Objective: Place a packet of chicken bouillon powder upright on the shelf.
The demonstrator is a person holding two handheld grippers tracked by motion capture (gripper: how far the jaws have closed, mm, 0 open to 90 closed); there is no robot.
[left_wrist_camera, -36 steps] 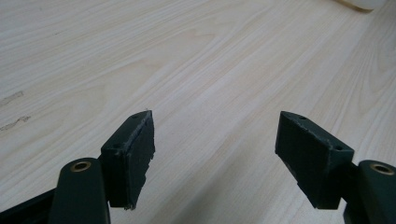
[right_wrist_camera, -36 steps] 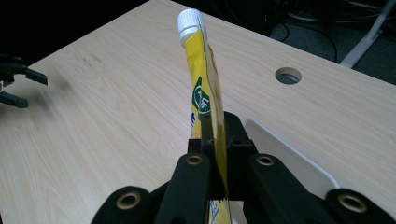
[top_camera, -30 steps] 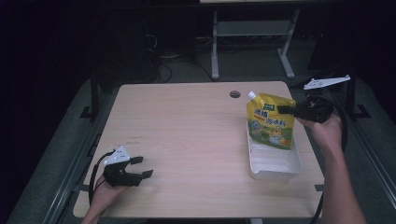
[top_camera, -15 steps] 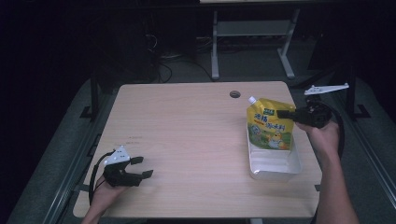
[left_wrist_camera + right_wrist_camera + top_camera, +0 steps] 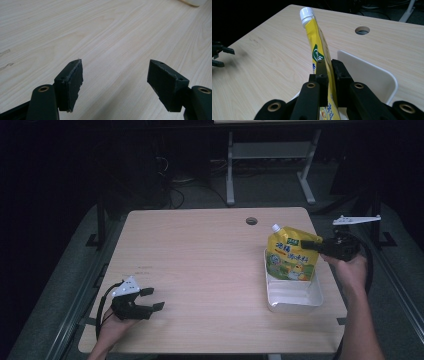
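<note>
A yellow spouted pouch [image 5: 291,256] with a white cap stands upright in a white rectangular tray [image 5: 295,295] at the table's right side. My right gripper [image 5: 309,243] is shut on the pouch's top right edge. In the right gripper view the pouch [image 5: 320,53] rises edge-on between the two closed jaws, above the tray [image 5: 372,75]. My left gripper [image 5: 152,298] rests open near the table's front left corner. Its jaws stand wide apart over bare wood [image 5: 115,45], holding nothing.
The light wooden table [image 5: 200,260] has a round cable hole [image 5: 251,221] near its far edge. A metal stand [image 5: 270,155] and cables lie on the dark floor behind. The table's right edge runs just past the tray.
The right gripper has brought the pouch lower and slightly toward the person, settling its base into the tray. The left gripper has stayed in place.
</note>
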